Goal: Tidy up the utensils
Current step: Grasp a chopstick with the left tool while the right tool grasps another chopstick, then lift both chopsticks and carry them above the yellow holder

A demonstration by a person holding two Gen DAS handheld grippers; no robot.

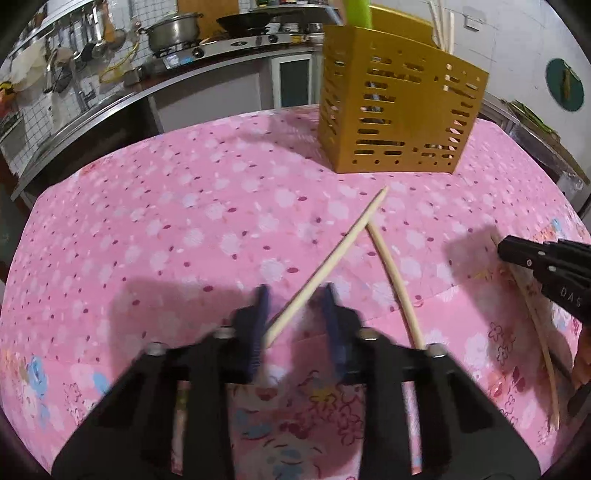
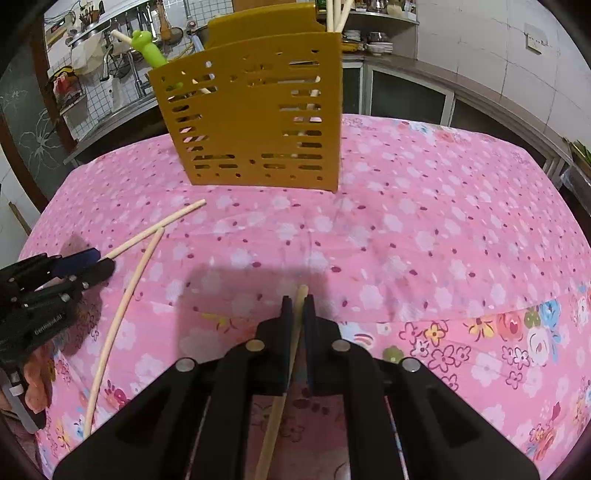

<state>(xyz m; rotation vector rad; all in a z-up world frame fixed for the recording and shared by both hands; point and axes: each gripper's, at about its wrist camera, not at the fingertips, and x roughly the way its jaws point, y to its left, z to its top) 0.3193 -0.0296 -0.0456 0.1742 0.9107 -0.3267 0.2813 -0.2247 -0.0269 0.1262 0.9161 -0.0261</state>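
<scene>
Left gripper (image 1: 295,291): jaws are held apart, low over the pink flowered tablecloth (image 1: 166,221). A chopstick (image 1: 325,266) is seen lying on the cloth with its thick end between the two fingers, nearer the left one; no contact with either blue pad can be made out. Its thin end is pointed forward and to the right of the jaws. A second chopstick (image 1: 395,284) is found just right of the right finger, its far tip meeting the first one ahead of the jaws, so a narrow V is formed. The near end is hidden behind the gripper body.

Ahead and right of the left jaws, a yellow slotted holder (image 1: 399,110) is stood upright on the cloth, well apart from the loose chopsticks. Chopsticks and a green handle (image 1: 356,13) are seen rising from its top.

Right gripper (image 2: 298,300): jaws are clenched on a third chopstick (image 2: 275,417), which is pinched between the pads, its tip showing just past the fingertips and its length running back under the gripper. Whether it is lifted off the cloth cannot be told. From the right wrist view, the holder is set ahead and slightly left of these jaws.
</scene>
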